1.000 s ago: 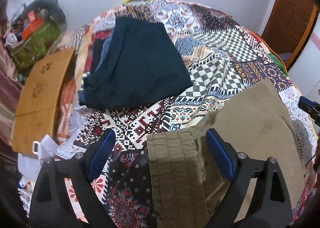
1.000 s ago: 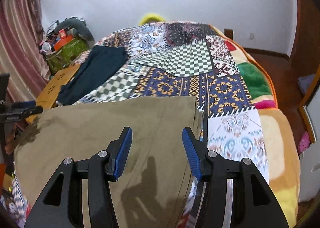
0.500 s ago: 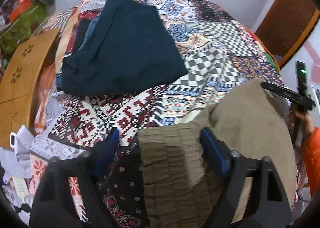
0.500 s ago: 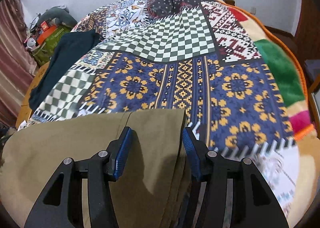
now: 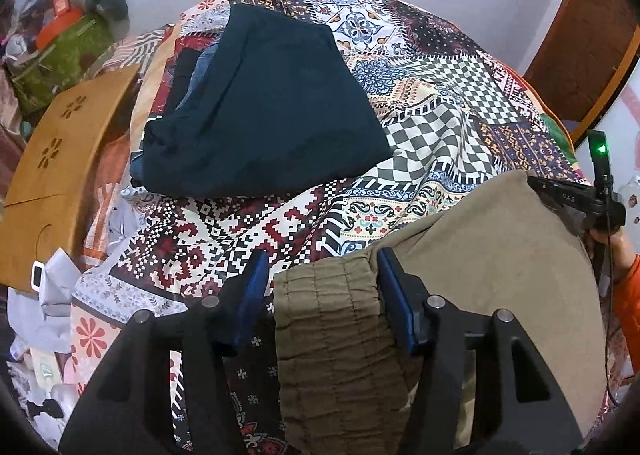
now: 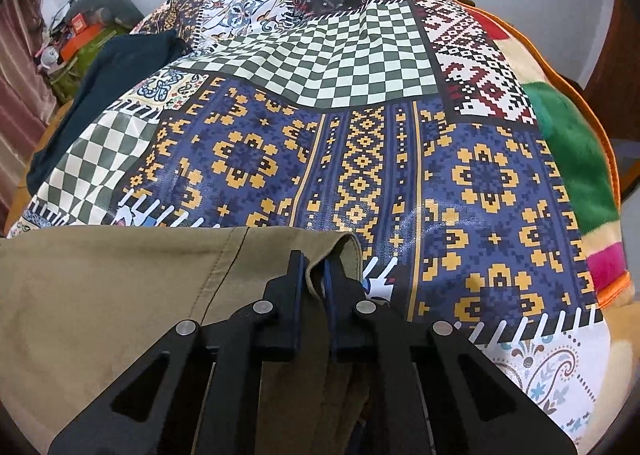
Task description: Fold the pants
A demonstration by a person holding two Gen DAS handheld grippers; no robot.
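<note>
Right gripper is pinched tight on the hem corner of the olive pants; the cloth runs left from that claw. Left gripper is wide, straddling the elastic waistband with the right pad touching it, not clamped. Pants lie flat on the patchwork bedspread, long axis across the near edge from waistband to hem, so I'd judge the fold hinges on the left claw closing. Left view alone shows the waistband, the navy folded stack beyond it and the wooden lap desk; right view alone shows the hem grip.
</note>
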